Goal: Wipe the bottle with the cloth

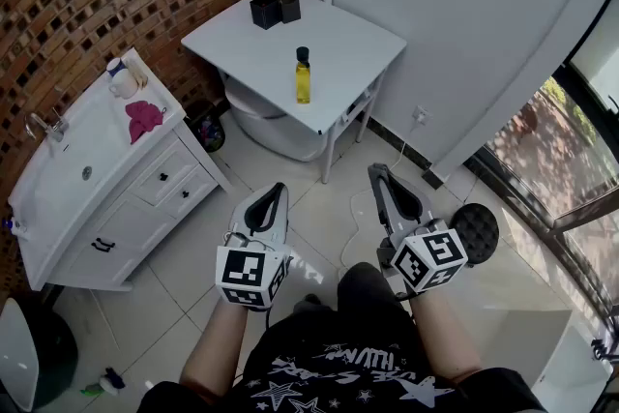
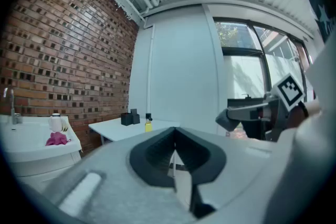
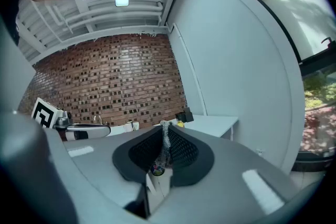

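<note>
Nothing's started yet: left claw (image 1: 278, 191) and right claw (image 1: 377, 171) sit shut and empty, well short of the surface (image 1: 358, 44) holding the bottle (image 1: 304, 75), so next is probably grabbing the pink cloth (image 1: 144, 119) left of that surface.

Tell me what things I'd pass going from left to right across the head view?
tap → cloth → left gripper → bottle → right gripper
</note>
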